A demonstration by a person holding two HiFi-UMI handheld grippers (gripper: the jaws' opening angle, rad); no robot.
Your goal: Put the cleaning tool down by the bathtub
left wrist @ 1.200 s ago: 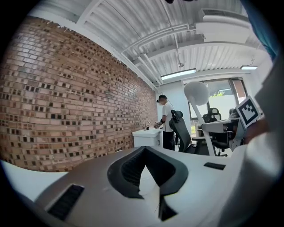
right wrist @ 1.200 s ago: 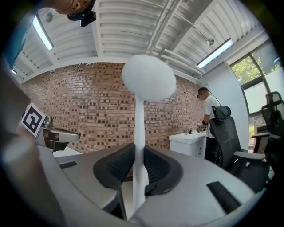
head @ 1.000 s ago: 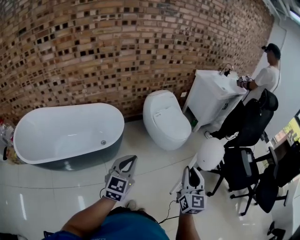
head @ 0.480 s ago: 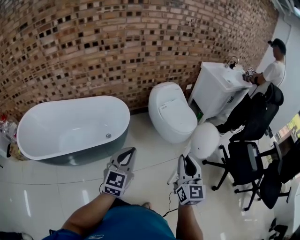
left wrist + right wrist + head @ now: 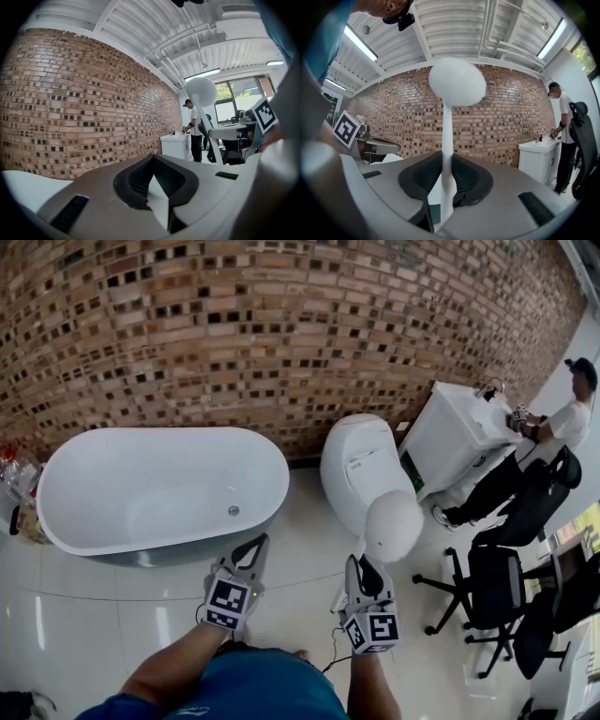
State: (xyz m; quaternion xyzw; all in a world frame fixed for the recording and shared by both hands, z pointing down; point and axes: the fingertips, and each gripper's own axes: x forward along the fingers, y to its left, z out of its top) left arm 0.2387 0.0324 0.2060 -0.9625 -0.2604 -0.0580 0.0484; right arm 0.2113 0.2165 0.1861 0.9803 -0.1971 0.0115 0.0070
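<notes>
The right claw (image 5: 446,161) is clamped on the thin white stick of the tool (image 5: 394,526). The tool's round white head stands up above the jaws. In the head view the head shows in front of the toilet (image 5: 352,456), well right of the bathtub (image 5: 159,484) and clear of the floor (image 5: 112,615). The left claw (image 5: 251,546) has its tips together and holds nothing. It hangs over the floor near the bathtub's right end.
</notes>
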